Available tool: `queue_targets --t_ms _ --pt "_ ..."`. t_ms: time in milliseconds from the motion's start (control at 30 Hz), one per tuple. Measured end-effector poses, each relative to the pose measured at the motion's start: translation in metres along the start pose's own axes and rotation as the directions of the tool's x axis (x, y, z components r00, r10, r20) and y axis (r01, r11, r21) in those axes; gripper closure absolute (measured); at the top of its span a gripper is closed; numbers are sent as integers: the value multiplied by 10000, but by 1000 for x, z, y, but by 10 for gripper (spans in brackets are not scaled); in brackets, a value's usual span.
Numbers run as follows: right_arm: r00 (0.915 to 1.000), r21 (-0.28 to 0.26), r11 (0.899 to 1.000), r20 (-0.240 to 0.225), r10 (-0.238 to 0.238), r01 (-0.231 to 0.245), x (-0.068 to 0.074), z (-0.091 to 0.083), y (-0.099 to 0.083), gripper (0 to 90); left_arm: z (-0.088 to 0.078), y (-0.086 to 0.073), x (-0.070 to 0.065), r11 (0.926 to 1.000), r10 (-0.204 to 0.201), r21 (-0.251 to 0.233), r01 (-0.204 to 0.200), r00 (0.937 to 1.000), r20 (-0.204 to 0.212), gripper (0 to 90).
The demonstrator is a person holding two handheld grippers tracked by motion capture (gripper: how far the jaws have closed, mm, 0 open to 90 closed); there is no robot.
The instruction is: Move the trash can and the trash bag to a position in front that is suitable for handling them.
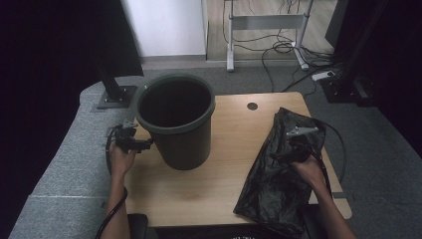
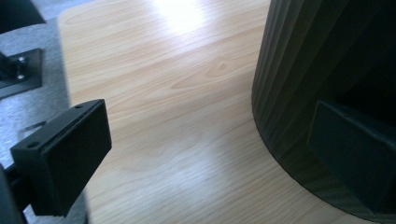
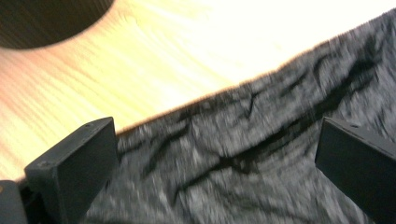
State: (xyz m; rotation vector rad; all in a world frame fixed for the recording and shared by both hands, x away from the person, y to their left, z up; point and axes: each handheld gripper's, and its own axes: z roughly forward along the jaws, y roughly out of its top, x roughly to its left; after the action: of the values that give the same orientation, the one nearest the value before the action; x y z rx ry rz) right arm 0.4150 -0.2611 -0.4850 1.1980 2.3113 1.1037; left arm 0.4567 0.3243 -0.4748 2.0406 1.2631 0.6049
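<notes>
While your left gripper [image 1: 147, 144] stands wide just beside the bin [image 1: 175, 119] to steady it, your right gripper [image 3: 219, 172] hovers wide over the bin bag [image 1: 281, 169], holding nothing.

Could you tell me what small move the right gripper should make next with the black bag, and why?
Probably lower the right gripper onto the black plastic bag and close on a fold. Its jaws stand wide open just above the crumpled bag with nothing between the pads, the bag lies flat on the table, and the bin stands unlined beside the open left gripper.
</notes>
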Motion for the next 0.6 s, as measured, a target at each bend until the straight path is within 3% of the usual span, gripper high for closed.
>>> queue_targets --t_ms 67,167,200,267,300,467,600 --pt "9999 -209 9997 23 -126 127 2 7 8 0 4 3 -6 10000 69 -43 -69 9999 138 0" --pt "9997 -317 9993 134 -207 211 3 16 18 0 13 15 -25 9987 517 -35 -516 9977 443 0" --pt "9997 -317 9993 134 -207 211 3 16 18 0 13 15 -25 9987 517 -35 -516 9977 443 0" --pt "9995 -339 9991 181 -248 254 3 25 27 0 21 25 -41 9956 935 5 -937 9940 567 0" --pt "9996 -354 9991 178 -228 234 3 27 29 0 21 25 -41 9956 935 5 -937 9940 567 0" --pt "9997 -316 9993 167 -197 203 2 42 42 0 35 41 -70 9892 1463 -143 -1456 9852 890 0" --pt "9999 -476 9989 150 -31 38 1 51 48 0 46 52 -97 9841 1772 -341 -1742 9747 1366 0"
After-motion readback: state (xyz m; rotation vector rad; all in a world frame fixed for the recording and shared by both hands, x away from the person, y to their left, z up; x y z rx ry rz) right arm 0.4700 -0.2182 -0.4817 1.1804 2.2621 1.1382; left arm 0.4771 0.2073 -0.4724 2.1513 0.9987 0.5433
